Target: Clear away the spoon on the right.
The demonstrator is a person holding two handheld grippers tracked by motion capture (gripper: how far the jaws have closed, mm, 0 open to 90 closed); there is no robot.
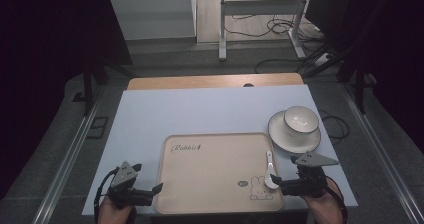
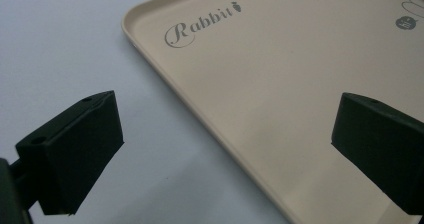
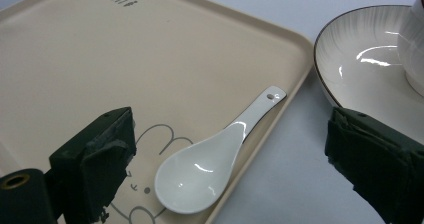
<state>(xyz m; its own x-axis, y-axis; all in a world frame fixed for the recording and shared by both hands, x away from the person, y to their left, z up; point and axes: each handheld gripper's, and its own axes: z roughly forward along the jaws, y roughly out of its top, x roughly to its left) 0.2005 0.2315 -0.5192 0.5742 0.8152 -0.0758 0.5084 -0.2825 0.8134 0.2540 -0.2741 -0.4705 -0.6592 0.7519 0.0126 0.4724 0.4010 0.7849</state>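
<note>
The right hand-held gripper (image 3: 230, 174) stands spread wide around the white spoon (image 3: 210, 164) lying on the tray's (image 1: 215, 144) edge, while the left hand-held gripper (image 2: 225, 149) gapes empty.

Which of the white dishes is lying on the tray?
The white spoon, lying by the tray's right rim near the rabbit drawing, between the open jaws of the right gripper. The bowl and its saucer sit off the tray on the table.
</note>
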